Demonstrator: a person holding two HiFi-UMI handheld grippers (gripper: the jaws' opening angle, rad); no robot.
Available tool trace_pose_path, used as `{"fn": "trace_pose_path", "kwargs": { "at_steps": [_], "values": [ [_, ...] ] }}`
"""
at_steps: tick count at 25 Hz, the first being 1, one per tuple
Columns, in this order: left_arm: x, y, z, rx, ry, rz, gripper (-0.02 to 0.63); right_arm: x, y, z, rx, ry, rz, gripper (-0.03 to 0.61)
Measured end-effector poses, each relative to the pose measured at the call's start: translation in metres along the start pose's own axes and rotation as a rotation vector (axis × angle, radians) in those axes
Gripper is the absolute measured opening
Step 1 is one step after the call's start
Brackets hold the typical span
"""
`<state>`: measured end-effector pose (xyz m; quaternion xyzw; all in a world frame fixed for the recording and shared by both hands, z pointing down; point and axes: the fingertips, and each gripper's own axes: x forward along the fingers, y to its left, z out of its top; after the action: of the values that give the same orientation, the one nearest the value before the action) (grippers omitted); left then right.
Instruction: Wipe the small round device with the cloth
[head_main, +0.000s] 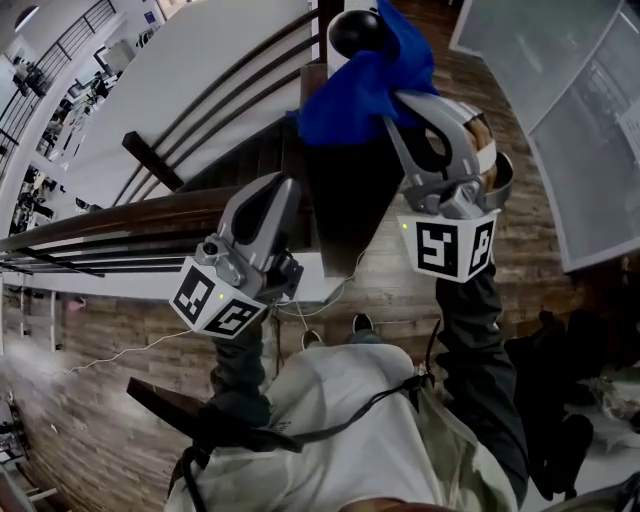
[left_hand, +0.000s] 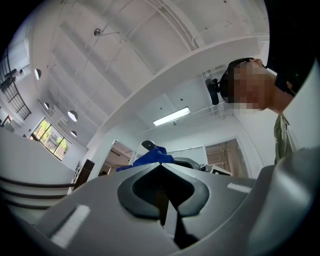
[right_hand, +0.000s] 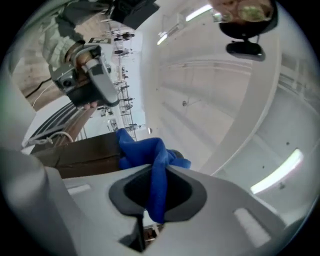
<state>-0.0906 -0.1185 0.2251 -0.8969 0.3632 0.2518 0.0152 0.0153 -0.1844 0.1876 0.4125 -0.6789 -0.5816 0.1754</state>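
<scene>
A small black round device sits on top of a dark wooden post. A blue cloth is draped against its right and lower side. My right gripper is shut on the cloth, and in the right gripper view the blue cloth runs down between the jaws. Only a dark sliver of the device shows behind it there. My left gripper is lower and to the left, beside the post, shut with nothing in it. The left gripper view shows the cloth and the device beyond the jaws.
A wooden railing with dark rails runs left from the post. A white cable trails over the wooden floor below. White panels lie at the right. The person's shoes stand by the post's base.
</scene>
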Motion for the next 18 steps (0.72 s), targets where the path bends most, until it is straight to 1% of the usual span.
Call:
{"fn": "trace_pose_path", "kwargs": {
  "at_steps": [1, 3, 6, 7, 8, 11, 14, 16, 18],
  "values": [
    [0.0, 0.001, -0.001, -0.002, 0.002, 0.003, 0.005, -0.007, -0.003, -0.001, 0.056, -0.009, -0.013, 0.043],
    [-0.001, 0.003, -0.005, -0.008, 0.005, 0.011, 0.005, -0.03, -0.014, -0.003, 0.192, -0.028, -0.066, 0.043],
    [-0.003, 0.003, -0.013, -0.027, 0.016, 0.023, 0.005, -0.075, -0.024, -0.005, 0.502, -0.09, -0.157, 0.043],
    [-0.004, 0.002, -0.016, -0.034, 0.021, 0.026, 0.005, -0.088, -0.023, -0.005, 0.594, -0.112, -0.179, 0.043],
    [-0.003, 0.002, -0.02, -0.04, 0.024, 0.027, 0.005, -0.098, -0.02, -0.005, 0.663, -0.128, -0.194, 0.043],
    [0.001, -0.001, -0.034, -0.054, 0.033, 0.021, 0.005, -0.115, -0.001, -0.008, 0.779, -0.136, -0.205, 0.043],
    [0.004, -0.009, -0.048, -0.065, 0.057, 0.009, 0.005, -0.125, 0.022, -0.01, 0.887, -0.117, -0.188, 0.043],
    [0.004, -0.014, -0.055, -0.073, 0.069, 0.007, 0.005, -0.131, 0.035, -0.011, 0.941, -0.106, -0.175, 0.043],
    [0.001, -0.018, -0.059, -0.078, 0.073, 0.01, 0.005, -0.136, 0.043, -0.012, 0.972, -0.1, -0.166, 0.043]
  ]
}}
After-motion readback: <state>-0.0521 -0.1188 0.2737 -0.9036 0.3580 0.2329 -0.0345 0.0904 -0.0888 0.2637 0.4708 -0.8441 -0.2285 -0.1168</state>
